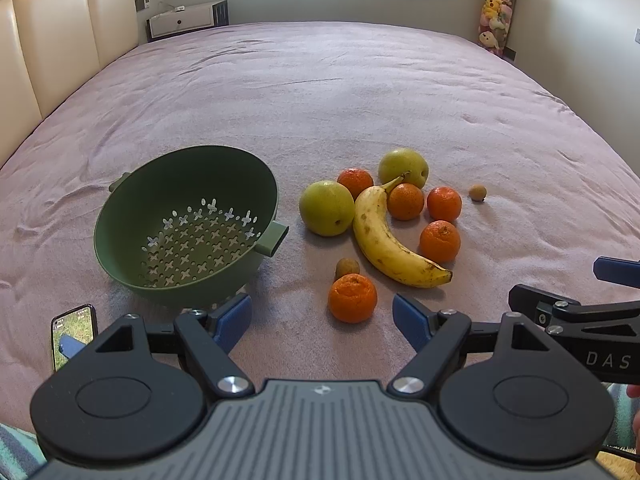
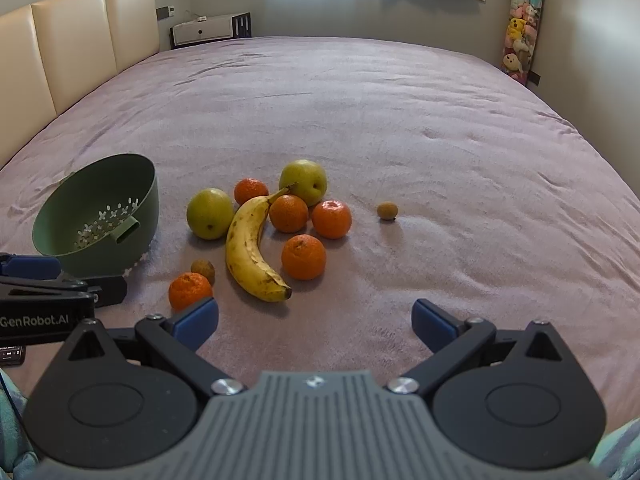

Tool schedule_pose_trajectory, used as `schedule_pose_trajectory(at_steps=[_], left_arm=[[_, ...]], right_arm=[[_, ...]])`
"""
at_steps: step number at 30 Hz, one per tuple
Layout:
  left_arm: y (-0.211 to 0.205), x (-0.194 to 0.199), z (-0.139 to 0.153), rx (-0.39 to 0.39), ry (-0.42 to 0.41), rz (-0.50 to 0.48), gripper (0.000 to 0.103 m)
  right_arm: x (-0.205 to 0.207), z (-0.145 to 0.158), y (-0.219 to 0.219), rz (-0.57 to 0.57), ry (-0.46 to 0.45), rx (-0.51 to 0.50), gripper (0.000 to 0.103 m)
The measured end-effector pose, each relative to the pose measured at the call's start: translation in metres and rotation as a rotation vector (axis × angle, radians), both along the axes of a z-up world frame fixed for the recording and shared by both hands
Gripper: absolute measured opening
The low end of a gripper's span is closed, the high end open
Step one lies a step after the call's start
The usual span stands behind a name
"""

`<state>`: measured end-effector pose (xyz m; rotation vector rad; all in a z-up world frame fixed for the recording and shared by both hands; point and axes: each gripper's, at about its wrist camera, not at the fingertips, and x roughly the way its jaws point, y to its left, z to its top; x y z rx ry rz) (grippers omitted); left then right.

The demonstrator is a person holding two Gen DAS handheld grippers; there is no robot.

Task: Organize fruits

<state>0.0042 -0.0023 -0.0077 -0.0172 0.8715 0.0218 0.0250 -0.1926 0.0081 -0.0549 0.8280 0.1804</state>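
Observation:
A green colander (image 1: 188, 224) (image 2: 100, 216) lies tilted on the bed at the left, empty. To its right lie a banana (image 1: 384, 240) (image 2: 250, 248), two green pears (image 1: 327, 208) (image 1: 403, 168), several tangerines (image 1: 352, 298) (image 2: 304, 257) and two small brown longans (image 1: 347, 267) (image 1: 477, 192). My left gripper (image 1: 322, 320) is open and empty, just in front of the nearest tangerine. My right gripper (image 2: 316, 320) is open and empty, in front of the banana's tip.
A phone (image 1: 74, 336) lies on the purple bedspread (image 1: 320, 100) near the colander's front left. A cream headboard (image 1: 52, 40) runs along the left. A white bedside cabinet (image 1: 186, 20) and a hanging bag of plush toys (image 1: 498, 12) stand beyond the bed.

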Motion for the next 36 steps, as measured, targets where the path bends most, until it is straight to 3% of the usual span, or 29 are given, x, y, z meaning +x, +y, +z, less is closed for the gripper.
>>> schedule_pose_trajectory(at_steps=[36], left_arm=[[-0.0003, -0.0005, -0.0034, 0.002, 0.010, -0.001, 0.094]], right_arm=[[0.0022, -0.0002, 0.0011, -0.001, 0.023, -0.004, 0.099]])
